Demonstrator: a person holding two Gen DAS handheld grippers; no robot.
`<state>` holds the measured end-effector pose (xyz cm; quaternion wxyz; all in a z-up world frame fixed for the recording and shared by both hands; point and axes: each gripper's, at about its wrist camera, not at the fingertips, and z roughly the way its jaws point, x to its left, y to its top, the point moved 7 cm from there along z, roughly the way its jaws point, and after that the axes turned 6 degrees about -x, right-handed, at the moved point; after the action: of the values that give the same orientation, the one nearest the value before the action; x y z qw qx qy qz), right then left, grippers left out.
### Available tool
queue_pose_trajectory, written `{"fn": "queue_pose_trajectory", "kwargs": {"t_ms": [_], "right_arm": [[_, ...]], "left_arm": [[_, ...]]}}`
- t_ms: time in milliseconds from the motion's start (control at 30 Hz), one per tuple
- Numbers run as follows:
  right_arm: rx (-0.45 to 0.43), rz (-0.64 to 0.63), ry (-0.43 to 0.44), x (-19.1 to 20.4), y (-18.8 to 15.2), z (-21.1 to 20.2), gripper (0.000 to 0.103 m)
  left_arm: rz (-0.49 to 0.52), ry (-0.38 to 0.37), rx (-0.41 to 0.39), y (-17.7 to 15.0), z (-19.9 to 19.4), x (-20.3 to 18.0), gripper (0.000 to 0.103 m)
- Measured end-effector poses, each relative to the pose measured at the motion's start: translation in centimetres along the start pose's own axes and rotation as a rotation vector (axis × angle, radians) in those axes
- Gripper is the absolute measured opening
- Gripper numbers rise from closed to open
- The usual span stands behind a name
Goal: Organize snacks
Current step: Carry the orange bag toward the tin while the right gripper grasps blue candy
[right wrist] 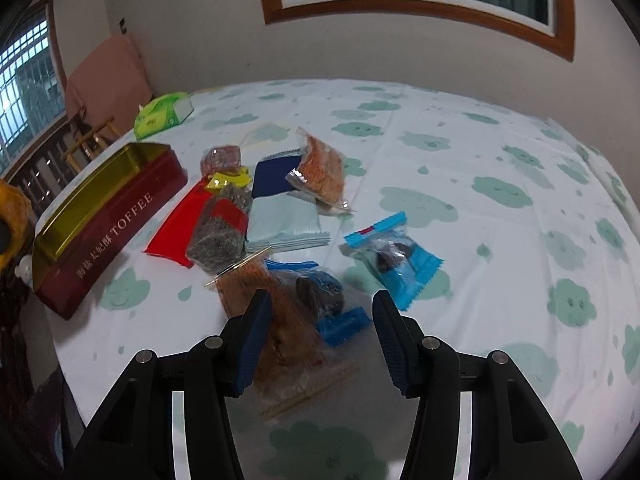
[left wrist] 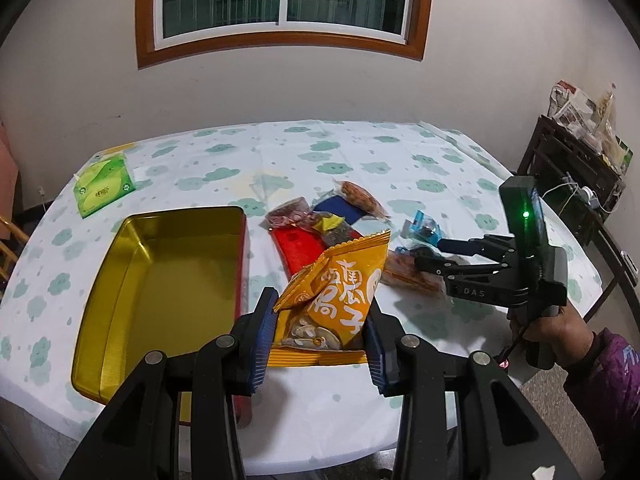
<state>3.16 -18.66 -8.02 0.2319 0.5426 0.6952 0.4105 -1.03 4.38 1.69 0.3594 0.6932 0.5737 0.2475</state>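
L gripper (left wrist: 320,340) is clamped on the orange snack pack (left wrist: 336,292), held above the table w/ the open gold-lined toffee tin (left wrist: 160,280) at its 9 o'clock: drop-off step by my read, needs a shift over the tin, then release. R gripper (right wrist: 320,336) has fingers part-open over the clear orange-snack bag (right wrist: 280,320) and blue wrapper (right wrist: 340,320), nothing pinched I can confirm; remaining snacks piled at its 12 o'clock.

Orange snack packet (left wrist: 340,292) upright beside empty gold tin (left wrist: 168,280) — others scattered.
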Motion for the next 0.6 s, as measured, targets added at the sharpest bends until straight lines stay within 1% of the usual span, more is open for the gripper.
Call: {"fn": "queue_pose_trajectory", "kwargs": {"t_ms": [133,300,400,433,567,600], "right_arm": [[0.009,0.012,0.036,0.0,0.5,0.9,0.052],[0.031,0.076,0.09,-0.7,1.0,1.8,0.049],[0.05,0.127,0.11,-1.6,0.9,2.3,0.043],[0.049,0.134,0.107,-1.8,0.9,2.4,0.037],[0.043,0.115,0.082,-1.6,0.8,2.1,0.029],[0.036,0.117,0.084,-1.5,0.8,1.8,0.029]], "left_arm": [[-0.006,0.007,0.001,0.2,0.1,0.6,0.037],[-0.007,0.012,0.004,0.1,0.3,0.9,0.037],[-0.012,0.017,0.002,0.2,0.3,1.2,0.037],[-0.016,0.016,0.002,0.2,0.3,1.4,0.037],[-0.025,0.028,-0.002,0.3,0.2,1.8,0.037],[-0.029,0.03,-0.002,0.3,0.1,2.0,0.037]]}}
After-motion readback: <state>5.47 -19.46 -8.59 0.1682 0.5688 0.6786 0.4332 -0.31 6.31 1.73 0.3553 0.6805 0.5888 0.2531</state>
